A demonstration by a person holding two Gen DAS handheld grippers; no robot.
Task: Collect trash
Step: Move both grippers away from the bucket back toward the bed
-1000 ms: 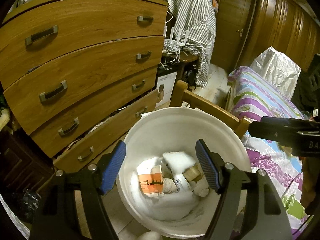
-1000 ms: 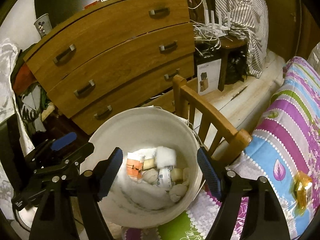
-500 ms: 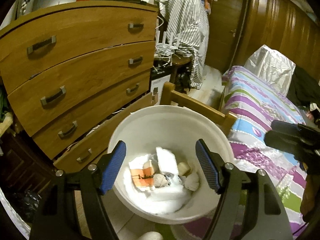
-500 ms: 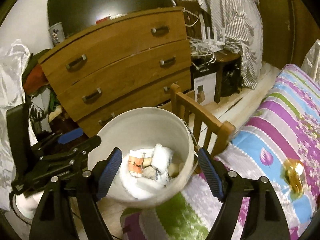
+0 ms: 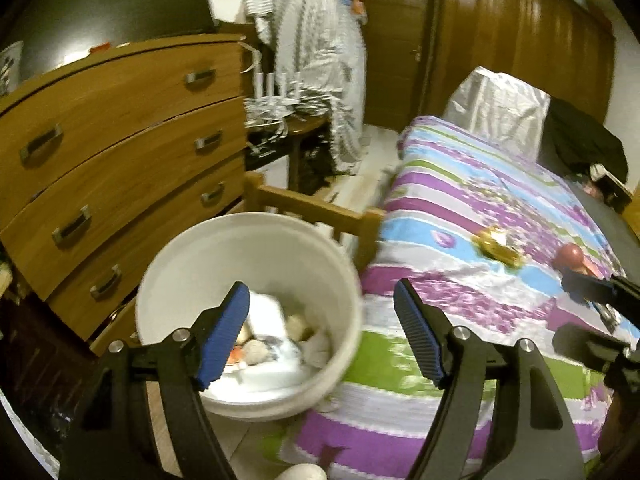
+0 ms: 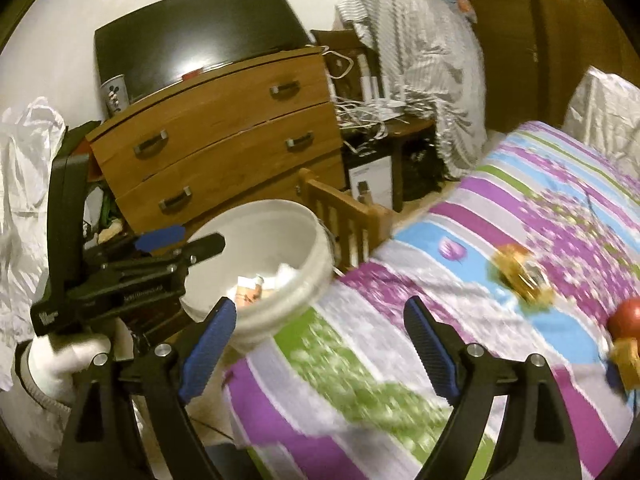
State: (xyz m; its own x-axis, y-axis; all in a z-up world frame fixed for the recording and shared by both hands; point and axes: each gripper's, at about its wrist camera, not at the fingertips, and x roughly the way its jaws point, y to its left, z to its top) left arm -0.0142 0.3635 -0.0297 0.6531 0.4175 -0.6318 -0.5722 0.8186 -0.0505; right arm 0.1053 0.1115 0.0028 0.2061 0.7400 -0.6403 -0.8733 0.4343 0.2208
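A white bucket (image 5: 256, 240) beside the bed holds several pieces of trash (image 5: 272, 344): white tissues, an orange-and-white packet. It also shows in the right wrist view (image 6: 280, 312). My left gripper (image 5: 322, 336) is open and empty over the bucket's right rim. My right gripper (image 6: 320, 344) is open and empty above the bedspread. A gold crumpled wrapper (image 5: 498, 246) lies on the bed, also in the right wrist view (image 6: 520, 276). A red round object (image 6: 626, 318) lies further right on the bed.
A wooden chest of drawers (image 5: 120, 152) stands left of the bucket. A wooden bed rail (image 5: 312, 208) runs behind the bucket. The striped purple, blue and green bedspread (image 5: 480, 208) fills the right side. A cluttered side table (image 6: 384, 120) and draped cloth stand beyond.
Both grippers have swung right, away from the bucket and towards the bed. The bucket has shifted left in both views; the gold wrapper and the red object have come into view.
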